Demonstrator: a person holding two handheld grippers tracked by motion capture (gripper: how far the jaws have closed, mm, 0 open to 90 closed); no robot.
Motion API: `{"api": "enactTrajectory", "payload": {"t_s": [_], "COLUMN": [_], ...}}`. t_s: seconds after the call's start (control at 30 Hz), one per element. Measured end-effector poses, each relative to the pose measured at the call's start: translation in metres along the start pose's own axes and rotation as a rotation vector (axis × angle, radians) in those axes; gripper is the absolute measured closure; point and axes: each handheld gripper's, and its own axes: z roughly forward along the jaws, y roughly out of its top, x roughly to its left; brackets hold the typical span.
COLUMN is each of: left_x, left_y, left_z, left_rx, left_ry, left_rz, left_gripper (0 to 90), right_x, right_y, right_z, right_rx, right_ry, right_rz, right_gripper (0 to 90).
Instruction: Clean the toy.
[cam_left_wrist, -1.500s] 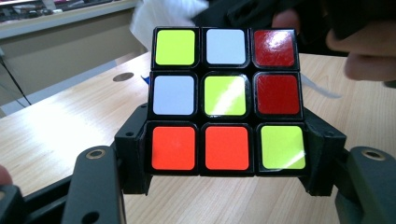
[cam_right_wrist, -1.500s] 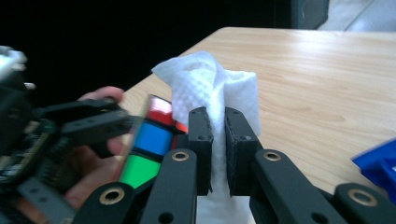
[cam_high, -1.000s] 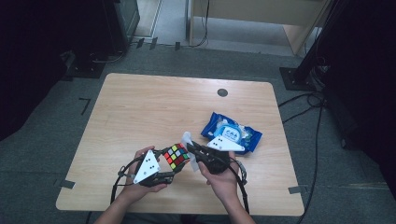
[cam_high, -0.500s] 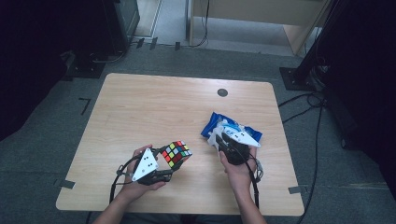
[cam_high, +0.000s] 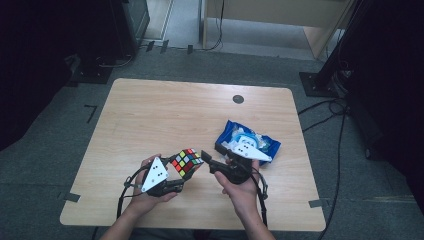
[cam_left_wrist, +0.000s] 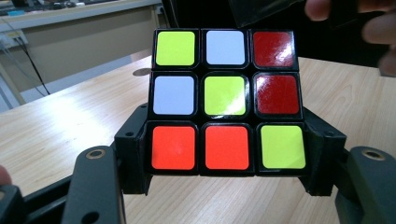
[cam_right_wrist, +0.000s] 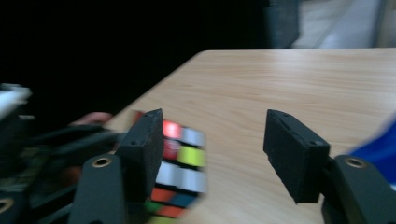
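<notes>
The table lies broad and bare ahead of both grippers; a blue packet rests on it just beyond the right gripper, partly hidden under its grey plate; the cube is off the table, between the two tools, at the tip of the left gripper; in the left gripper view its jaws are closed on the cube, the pads pressing the two sides of the bottom layer, so the upper two layers stand free above them; the right gripper's jaws have just been opening and now stand well apart with nothing between them, and in its own view the cube sits beside and behind the near jaw rather than inside the gap. The work in hand looks like turning a layer, with the left tool as the vice and the right as the turner; to do it well, I judge the right gripper should come squarely onto the free top layer only, pads flat on opposite sides and clear of the layer seam; it should close firmly before any twist, and turn about the cube's own axis; the left grip should not slacken, lest the cube pivot or drop toward the table below.
</notes>
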Motion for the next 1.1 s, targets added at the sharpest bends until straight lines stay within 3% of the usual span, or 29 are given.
{"api": "enactTrajectory", "payload": {"t_s": [0.07,0.23,0.37,0.47,0.67,0.8,0.97,1.1], "left_x": [-0.001,-0.003,-0.008,-0.01,-0.008,-0.007,-0.004,-0.005], "left_y": [0.0,0.002,0.003,0.003,0.001,0.0,-0.002,-0.004], "left_z": [0.0,-0.001,-0.001,0.001,0.002,0.004,0.005,0.007], "left_rx": [-0.001,-0.017,-0.031,-0.029,-0.018,0.006,0.043,0.072], "left_ry": [0.004,0.018,0.025,0.028,-0.008,-0.035,-0.057,-0.023], "left_rz": [0.0,0.008,0.027,0.038,0.014,0.02,0.062,0.102], "left_gripper": [33.9,33.9,33.9,33.9,33.7,33.0,33.7,37.6], "right_x": [0.01,0.014,0.009,0.008,0.009,0.006,-0.001,-0.003], "right_y": [0.0,-0.01,-0.019,-0.023,-0.022,-0.02,-0.012,-0.005], "right_z": [0.003,0.016,0.024,0.025,0.023,0.022,0.014,0.008], "right_rx": [0.014,0.091,0.123,0.123,0.136,0.152,0.124,0.13], "right_ry": [0.039,0.047,0.083,0.119,0.103,0.09,0.066,0.09], "right_rz": [0.014,0.11,0.205,0.257,0.263,0.248,0.249,0.242], "right_gripper": [30.1,18.6,21.6,30.7,34.4,34.5,34.6,34.5]}}
